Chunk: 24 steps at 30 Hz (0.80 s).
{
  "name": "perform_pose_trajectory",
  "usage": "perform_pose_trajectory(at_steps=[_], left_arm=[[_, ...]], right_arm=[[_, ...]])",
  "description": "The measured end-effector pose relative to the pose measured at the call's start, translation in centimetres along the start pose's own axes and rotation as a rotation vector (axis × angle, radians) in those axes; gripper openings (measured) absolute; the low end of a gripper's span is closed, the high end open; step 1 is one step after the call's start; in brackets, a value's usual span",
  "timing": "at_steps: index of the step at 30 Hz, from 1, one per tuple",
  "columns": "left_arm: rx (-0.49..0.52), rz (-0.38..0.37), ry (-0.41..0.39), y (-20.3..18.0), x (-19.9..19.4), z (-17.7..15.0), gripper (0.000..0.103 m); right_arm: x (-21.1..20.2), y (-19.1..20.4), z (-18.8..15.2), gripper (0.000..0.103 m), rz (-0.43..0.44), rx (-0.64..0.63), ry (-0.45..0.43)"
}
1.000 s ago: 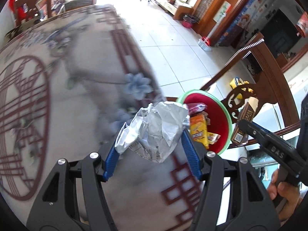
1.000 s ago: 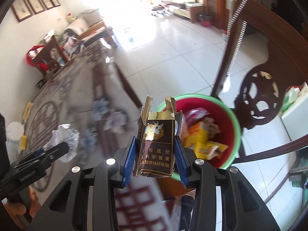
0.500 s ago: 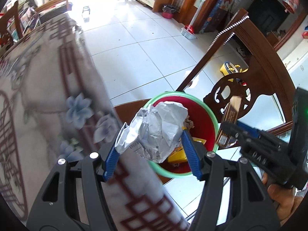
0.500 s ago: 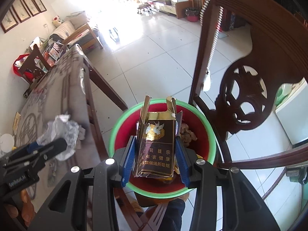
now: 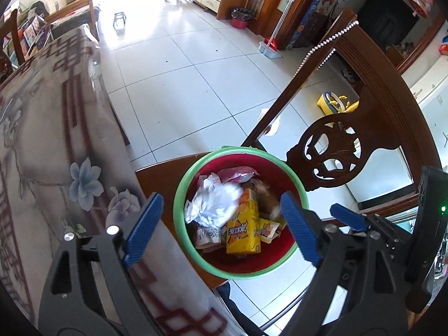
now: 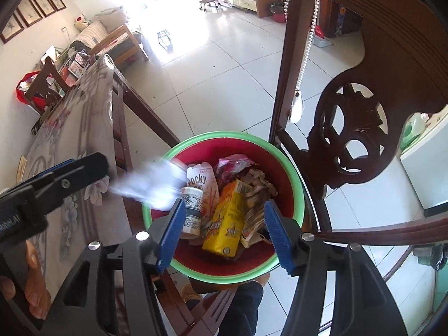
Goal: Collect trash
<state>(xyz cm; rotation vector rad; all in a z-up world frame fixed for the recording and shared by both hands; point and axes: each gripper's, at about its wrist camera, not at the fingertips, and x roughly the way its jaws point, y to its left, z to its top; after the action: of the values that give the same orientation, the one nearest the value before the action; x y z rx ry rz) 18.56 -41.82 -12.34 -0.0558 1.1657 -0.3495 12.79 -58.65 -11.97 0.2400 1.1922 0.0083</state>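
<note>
Left gripper (image 5: pixel 221 224): released; its jaws have just been opening and stand wide apart with nothing pressed between the blue pads. It points down over the bin, low in the middle of the left wrist view.
Right gripper (image 6: pixel 224 232): released; its jaws have just been opening, and no item sits between the pads. It hangs over the bin, low in the middle of the right wrist view.
Crumpled foil wrapper (image 5: pixel 212 204): loose and blurred, over the left half of the bin, apart from both pads. In the right wrist view it shows as a pale streak at the bin's left rim.
Bin (image 5: pixel 179 196): red inside with a green rim, standing on a wooden chair seat (image 5: pixel 162 170), lower centre of both views.
Trash in the bin: a yellow carton (image 5: pixel 243 229) near the middle, a white Pocky box (image 6: pixel 203 180) and a small paper cup (image 6: pixel 191 210) on the left, a pink wrapper (image 6: pixel 235 165) at the far side.
Chair back (image 5: pixel 333 154): dark carved wood, right of the bin.
Table (image 5: pixel 42 154): flowered cloth, left side of the frame, beside the bin.
Hand (image 6: pixel 30 282): fingers at the lower left edge of the right wrist view, holding the left tool.
</note>
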Motion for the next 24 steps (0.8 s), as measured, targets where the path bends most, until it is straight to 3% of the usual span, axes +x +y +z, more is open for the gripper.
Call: perform_pose_trajectory(at_steps=[3,10,12,16,21,24], left_arm=[[-0.008,0.014,-0.035,1.0,-1.6,-0.2,0.092],[-0.011,0.036,-0.158,6.1,-8.8,-2.2,0.095],[-0.021,0.052,-0.232,8.0,-11.5,-3.1,0.098],[-0.050,0.105,-0.445,12.0,-17.4,-6.0,0.098],[-0.015,0.138,-0.623,14.3,-22.6,-8.8,0.098],[-0.005,0.091,-0.635,15.3,-24.4,-9.8,0.098]], right_arm=[[-1.7,0.9,-0.3,0.058,-0.017,0.004,-0.054],[-8.1,6.7,-2.0,0.086,-0.002,0.002,-0.319],[-10.5,9.2,-3.2,0.096,0.012,-0.010,-0.431],[-14.0,14.0,-5.8,0.096,-0.037,-0.044,-0.647],[-14.6,18.8,-7.8,0.096,-0.184,-0.084,-0.689],[-15.1,20.3,-9.2,0.096,-0.103,-0.073,-0.693]])
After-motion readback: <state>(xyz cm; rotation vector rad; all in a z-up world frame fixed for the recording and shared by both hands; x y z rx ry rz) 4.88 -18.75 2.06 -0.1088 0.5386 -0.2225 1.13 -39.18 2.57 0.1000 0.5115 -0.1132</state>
